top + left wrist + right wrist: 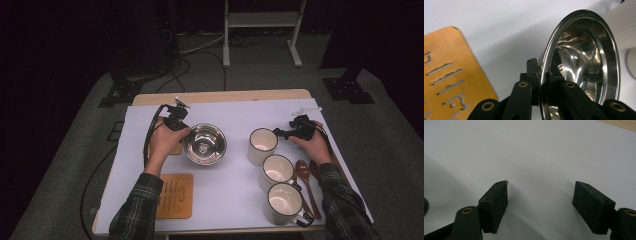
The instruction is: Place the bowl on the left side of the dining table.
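Steel bowl (584,62) rim clamped by left gripper (175,122) fingers; right gripper (540,205) fingers apart, seemingly resting beside a mug (262,145).

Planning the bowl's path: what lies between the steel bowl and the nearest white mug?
Nothing: the high view shows bare white table cover between the shiny steel bowl and the white enamel mug.

The high view is dim at its edges, and the floor around the table (150,98) falls into near darkness; only the white cover is well lit, from above. The picture is soft and a little grainy. In the left gripper view the steel bowl (584,57) shows bright glare and mirror reflections, and the near jaws are blurred. In the right gripper view the jaws throw soft shadows on the cover.
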### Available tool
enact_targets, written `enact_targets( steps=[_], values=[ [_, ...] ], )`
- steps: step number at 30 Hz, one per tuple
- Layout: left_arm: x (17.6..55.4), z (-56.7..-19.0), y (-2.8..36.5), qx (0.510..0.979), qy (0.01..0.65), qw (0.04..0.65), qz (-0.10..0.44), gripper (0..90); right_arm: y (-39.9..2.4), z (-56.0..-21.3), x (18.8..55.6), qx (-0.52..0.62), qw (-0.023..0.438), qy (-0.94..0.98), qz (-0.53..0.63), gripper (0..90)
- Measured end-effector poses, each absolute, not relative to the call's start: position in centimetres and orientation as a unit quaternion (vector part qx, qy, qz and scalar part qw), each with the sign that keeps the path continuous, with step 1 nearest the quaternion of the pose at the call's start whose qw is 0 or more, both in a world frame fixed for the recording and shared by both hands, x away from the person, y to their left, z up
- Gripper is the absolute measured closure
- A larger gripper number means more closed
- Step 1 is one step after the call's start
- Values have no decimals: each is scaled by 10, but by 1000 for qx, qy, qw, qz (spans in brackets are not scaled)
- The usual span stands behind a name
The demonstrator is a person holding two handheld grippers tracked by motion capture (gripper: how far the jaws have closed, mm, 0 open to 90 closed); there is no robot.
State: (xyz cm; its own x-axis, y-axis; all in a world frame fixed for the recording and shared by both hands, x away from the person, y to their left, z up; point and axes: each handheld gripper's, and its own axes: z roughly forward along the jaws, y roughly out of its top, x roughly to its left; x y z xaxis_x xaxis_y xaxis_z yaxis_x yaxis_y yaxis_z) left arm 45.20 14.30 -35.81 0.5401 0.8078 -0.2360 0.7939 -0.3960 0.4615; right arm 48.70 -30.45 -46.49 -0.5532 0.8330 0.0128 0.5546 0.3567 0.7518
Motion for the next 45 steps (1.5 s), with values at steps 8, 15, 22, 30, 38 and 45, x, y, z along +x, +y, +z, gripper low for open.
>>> enact_targets(
  steps=[8,15,22,30,38,45],
  values=[
    [462,-358,155,831,491,260,17,836,-304,-465,487,433,190,801,366,266],
    [472,-358,169,822,504,264,21,836,-305,-465,488,432,189,802,367,266],
    [483,-356,185,812,519,265,24,836,-305,-465,487,433,189,801,366,266],
    [493,-360,204,803,538,255,27,836,-305,-465,487,433,189,801,366,266],
    [501,-362,220,795,556,242,32,836,-305,-465,487,433,190,801,366,266],
    [505,-363,232,787,567,239,34,836,-305,-465,487,433,189,802,366,266]
  ],
)
